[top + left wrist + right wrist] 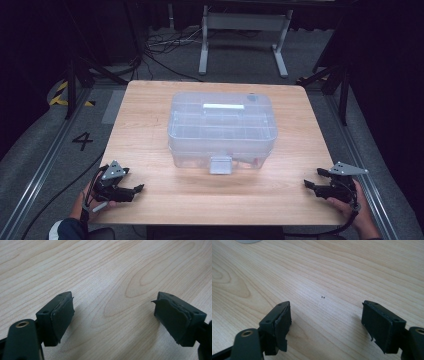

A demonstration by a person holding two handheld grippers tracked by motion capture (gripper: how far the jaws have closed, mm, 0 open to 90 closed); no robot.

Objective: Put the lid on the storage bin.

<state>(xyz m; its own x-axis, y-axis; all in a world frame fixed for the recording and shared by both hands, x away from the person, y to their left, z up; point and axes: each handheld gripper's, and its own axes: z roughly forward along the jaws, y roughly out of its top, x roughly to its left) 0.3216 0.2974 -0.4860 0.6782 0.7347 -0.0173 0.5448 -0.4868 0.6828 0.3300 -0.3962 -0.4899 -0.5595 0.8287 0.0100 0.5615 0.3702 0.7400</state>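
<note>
On floor left of table: "4".

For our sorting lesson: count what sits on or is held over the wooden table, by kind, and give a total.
Clear plastic storage box: 1
Black handheld grippers, left gripper and right gripper, both open and empty: 2
Total: 3
</note>
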